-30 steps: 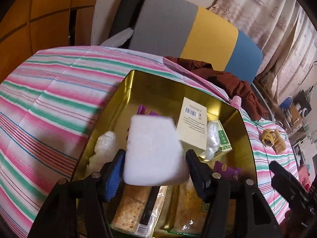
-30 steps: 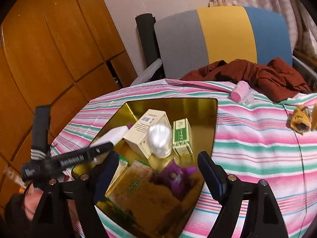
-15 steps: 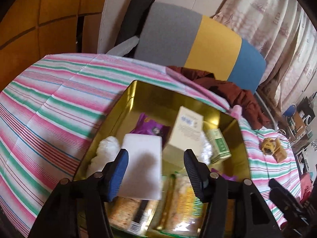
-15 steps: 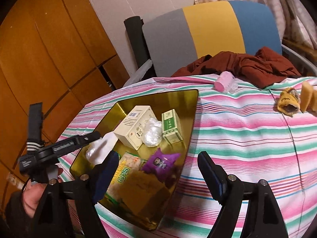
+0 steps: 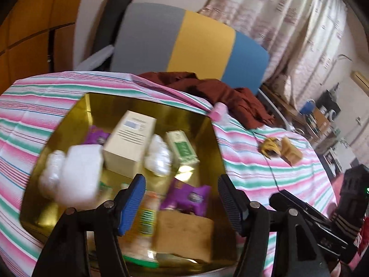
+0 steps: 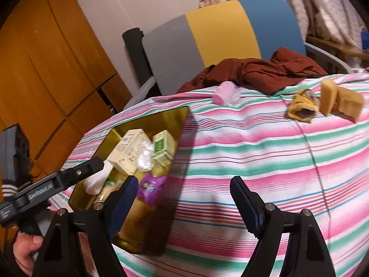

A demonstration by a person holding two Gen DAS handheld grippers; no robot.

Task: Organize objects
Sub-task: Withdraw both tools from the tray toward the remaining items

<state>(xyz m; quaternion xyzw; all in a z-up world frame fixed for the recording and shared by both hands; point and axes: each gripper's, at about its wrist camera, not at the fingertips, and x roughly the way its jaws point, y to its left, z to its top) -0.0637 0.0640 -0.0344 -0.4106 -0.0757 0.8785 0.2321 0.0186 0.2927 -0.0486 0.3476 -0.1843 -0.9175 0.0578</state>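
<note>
Only from the right wrist: hand (image 6: 25,251) gripping left claw (image 6: 101,164).

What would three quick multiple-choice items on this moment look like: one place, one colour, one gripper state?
1. Where does the white block lie?
A. in the gold tin
B. on the striped cloth
C. on the chair

2. What colour is the snack packet nearest the left gripper?
A. red
B. purple
C. blue

3. How does the right gripper stand?
A. shut on a box
B. shut on nothing
C. open, holding nothing

Key: 1 A, the block rests inside the gold tin at its left side. 2 B, the packet is purple. 3 C, its jaws stand wide over the striped cloth with nothing between them.
</note>
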